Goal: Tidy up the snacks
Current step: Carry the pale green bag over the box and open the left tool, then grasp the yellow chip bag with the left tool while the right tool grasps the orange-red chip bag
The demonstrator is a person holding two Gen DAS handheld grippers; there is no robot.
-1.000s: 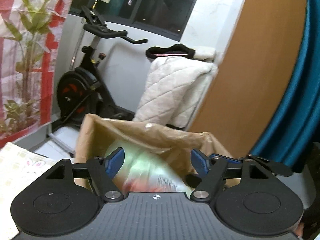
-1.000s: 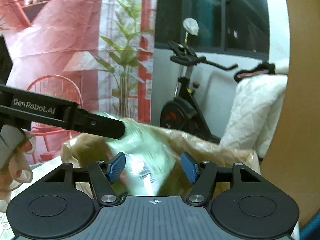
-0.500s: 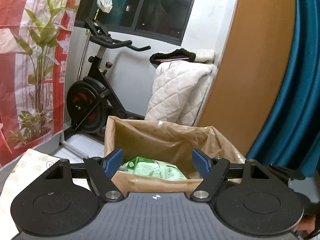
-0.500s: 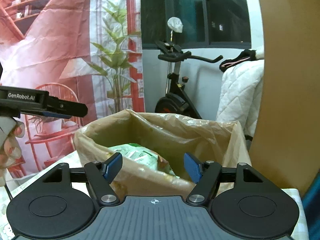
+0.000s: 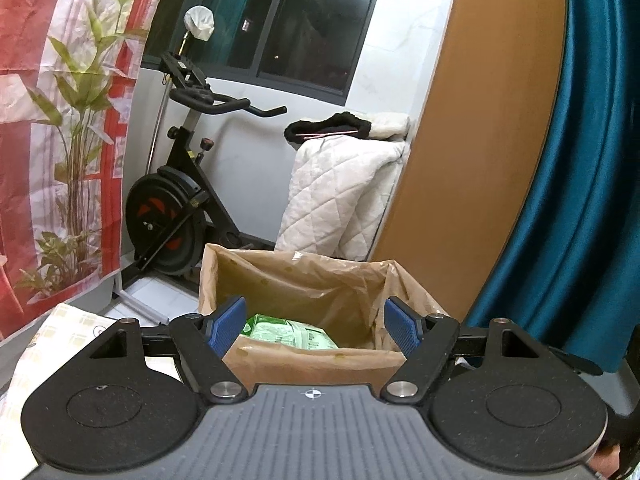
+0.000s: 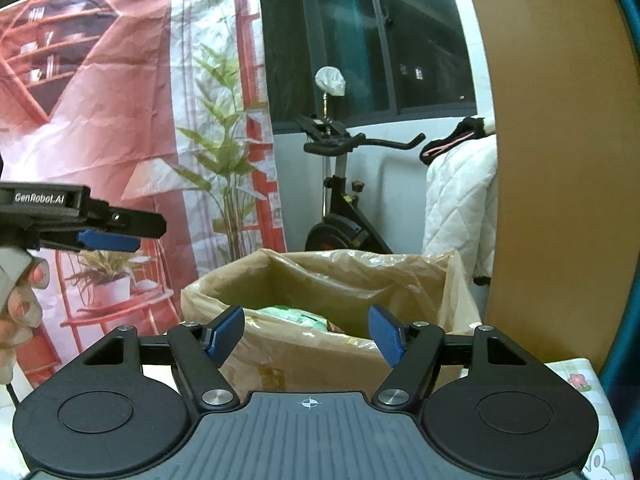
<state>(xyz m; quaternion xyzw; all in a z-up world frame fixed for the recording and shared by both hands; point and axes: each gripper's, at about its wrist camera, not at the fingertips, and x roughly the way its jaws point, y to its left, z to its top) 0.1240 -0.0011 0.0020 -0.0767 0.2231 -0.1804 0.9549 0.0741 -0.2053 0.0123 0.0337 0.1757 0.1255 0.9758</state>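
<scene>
Green snack packet (image 5: 288,332) inside open-topped bag (image 5: 320,364)

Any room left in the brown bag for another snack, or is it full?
There is room. The green snack packet lies low against the near left side of the brown bag. The right half, between the packet and the bag's right wall, shows bare liner. Both grippers are open and empty, short of the near rim, so the mouth is unobstructed.

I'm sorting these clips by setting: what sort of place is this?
Most likely a room in a home, perhaps a spare room or enclosed balcony. An exercise bike stands under a dark window, a quilted blanket is draped beside it, and a lined box holds a green snack packet.
</scene>
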